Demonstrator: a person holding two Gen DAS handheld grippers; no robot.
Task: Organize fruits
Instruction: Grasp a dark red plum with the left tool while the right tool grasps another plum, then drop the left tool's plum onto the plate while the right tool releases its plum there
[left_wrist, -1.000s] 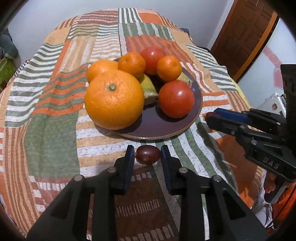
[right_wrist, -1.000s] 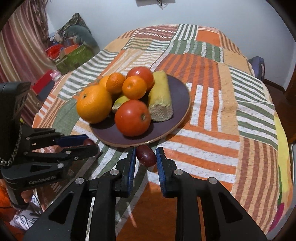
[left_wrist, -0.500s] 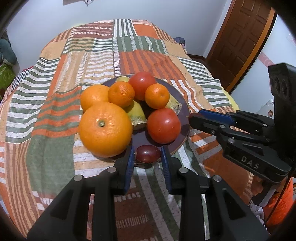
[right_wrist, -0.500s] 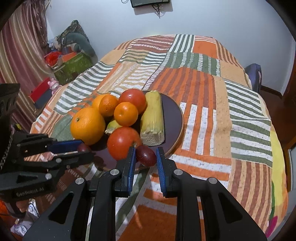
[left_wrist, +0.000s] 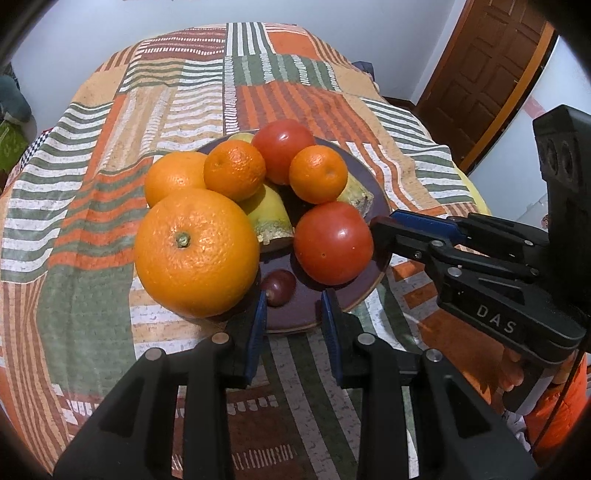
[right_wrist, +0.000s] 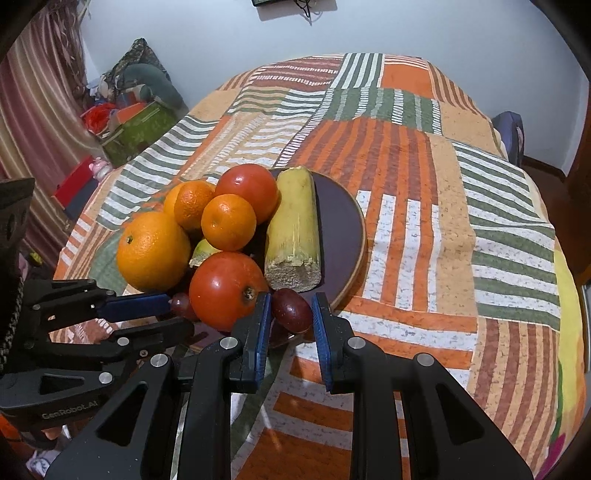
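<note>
A dark purple plate (left_wrist: 373, 210) (right_wrist: 343, 221) on the patchwork cloth holds oranges, two tomatoes and pieces of yellow-green cane. My left gripper (left_wrist: 293, 306) is open at the plate's near rim. A dark red grape (left_wrist: 277, 287) lies free on the plate between its fingertips, beside the big orange (left_wrist: 195, 254). My right gripper (right_wrist: 290, 308) is open too. A second dark red grape (right_wrist: 291, 308) sits in the gap between its pads at the plate's near edge, next to the front tomato (right_wrist: 227, 290).
The striped cloth (right_wrist: 424, 229) covers a round table. The cane piece (right_wrist: 295, 229) lies along the plate's middle. Boxes and clutter (right_wrist: 129, 122) stand on the floor at left. A brown door (left_wrist: 487, 70) is at right.
Both grippers moved forward to the plate and opened. The left one let its grape go onto the plate; the right one's pads have spread away from its grape.
</note>
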